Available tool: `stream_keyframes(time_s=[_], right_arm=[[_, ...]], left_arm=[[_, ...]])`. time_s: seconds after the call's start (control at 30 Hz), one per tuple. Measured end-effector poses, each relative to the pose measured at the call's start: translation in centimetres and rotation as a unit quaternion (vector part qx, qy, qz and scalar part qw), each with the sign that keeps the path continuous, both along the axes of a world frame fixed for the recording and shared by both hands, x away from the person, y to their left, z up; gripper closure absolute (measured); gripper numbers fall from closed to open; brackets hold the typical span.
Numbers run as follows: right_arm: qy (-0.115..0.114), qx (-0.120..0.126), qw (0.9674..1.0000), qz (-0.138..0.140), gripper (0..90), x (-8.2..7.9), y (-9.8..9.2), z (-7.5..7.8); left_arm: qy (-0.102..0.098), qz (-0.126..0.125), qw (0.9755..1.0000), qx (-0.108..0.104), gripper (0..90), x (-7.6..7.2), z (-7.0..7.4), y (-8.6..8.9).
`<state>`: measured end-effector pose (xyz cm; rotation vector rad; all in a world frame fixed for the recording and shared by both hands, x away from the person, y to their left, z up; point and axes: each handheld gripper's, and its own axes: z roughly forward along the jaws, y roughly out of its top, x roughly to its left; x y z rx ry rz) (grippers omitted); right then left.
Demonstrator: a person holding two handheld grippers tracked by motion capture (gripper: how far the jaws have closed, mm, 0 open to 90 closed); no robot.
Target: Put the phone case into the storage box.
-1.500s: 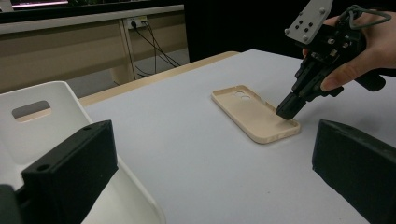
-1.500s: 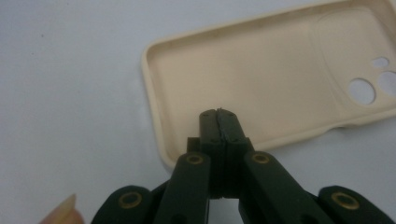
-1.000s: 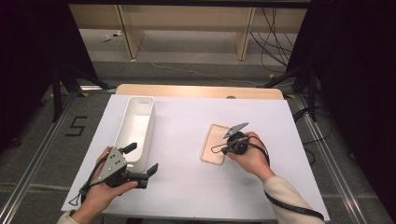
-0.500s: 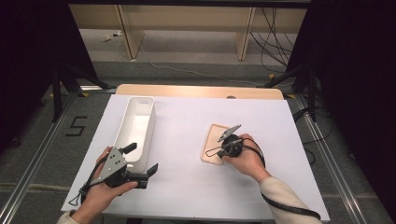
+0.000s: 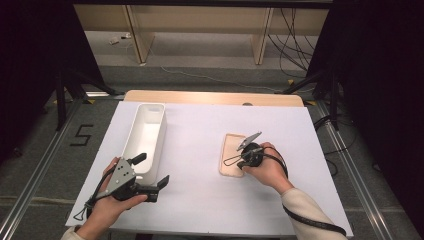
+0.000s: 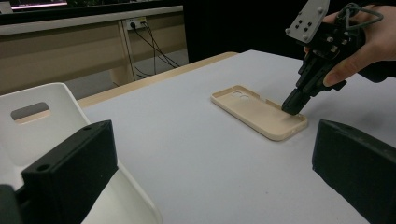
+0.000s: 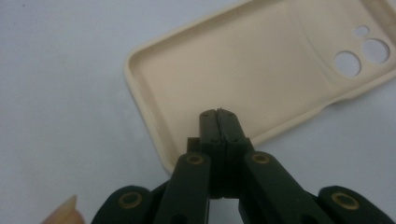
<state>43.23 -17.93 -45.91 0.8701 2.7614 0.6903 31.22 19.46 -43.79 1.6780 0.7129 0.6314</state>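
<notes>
A beige phone case lies open side up on the white table, right of centre; its camera holes show in the right gripper view. My right gripper is shut, and its tips rest at the case's side wall near one end. I cannot tell whether the wall is pinched between the pads. My left gripper is open and holds nothing. It sits at the front left, beside the near end of a white bin, and faces the phone case.
The long white bin has a handle slot in its end wall, and nothing shows inside it. The white table sheet ends at a wooden strip at the far edge. Cables and shelf legs stand beyond the table.
My right gripper has shifted slightly left and tipped down onto the case. The left gripper has stayed in place.
</notes>
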Motion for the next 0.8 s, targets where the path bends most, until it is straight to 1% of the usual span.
stream_keyframes(time_s=[0.1, 0.2, 0.37, 0.43, 0.53, 0.63, 0.67, 0.7, 0.77, 0.8], right_arm=[[0.005, -0.003, 1.0, -0.007, 90.0, 0.0, -0.3, 0.1], [0.003, 0.0, 1.0, -0.007, 90.0, 0.1, -0.6, 0.1], [0.004, -0.006, 0.9999, -0.013, 90.0, 0.1, -0.9, 0.3], [0.002, -0.003, 0.9999, -0.016, 90.0, 0.1, -0.9, 0.2], [0.008, 0.001, 0.9998, -0.018, 90.0, 0.0, -0.9, 0.2], [0.007, 0.003, 0.9998, -0.017, 90.0, 0.0, -1.0, 0.3], [0.001, 0.007, 0.9997, -0.021, 90.0, 0.0, -1.0, 0.3], [0.002, 0.015, 0.9997, -0.021, 90.0, 0.0, -1.1, 0.5], [-0.009, 0.034, 0.999, -0.028, 82.9, -0.2, -1.4, 1.1], [-0.02, 0.046, 0.9982, -0.034, 79.9, -0.3, -1.6, 1.3]], left_arm=[[0.0, 0.0, 1.0, -0.001, 0.0, 0.0, 0.0, 0.0], [0.0, 0.0, 1.0, -0.001, 0.0, 0.0, 0.0, 0.0], [0.0, 0.0, 1.0, 0.0, 0.0, 0.0, 0.0, 0.0], [0.0, 0.0, 1.0, 0.0, 0.0, 0.0, 0.0, 0.0], [0.001, -0.001, 1.0, 0.0, 0.0, 0.0, 0.0, 0.0], [0.0, 0.0, 1.0, 0.0, 0.0, 0.0, 0.0, 0.0], [0.0, 0.0, 1.0, 0.0, 0.0, 0.0, 0.0, 0.0], [0.0, -0.001, 1.0, 0.0, 0.0, 0.0, 0.0, 0.0], [0.001, 0.0, 1.0, 0.0, 0.0, -0.1, 0.0, 0.0], [0.001, 0.001, 1.0, 0.001, 0.0, 0.0, 0.0, 0.0]])
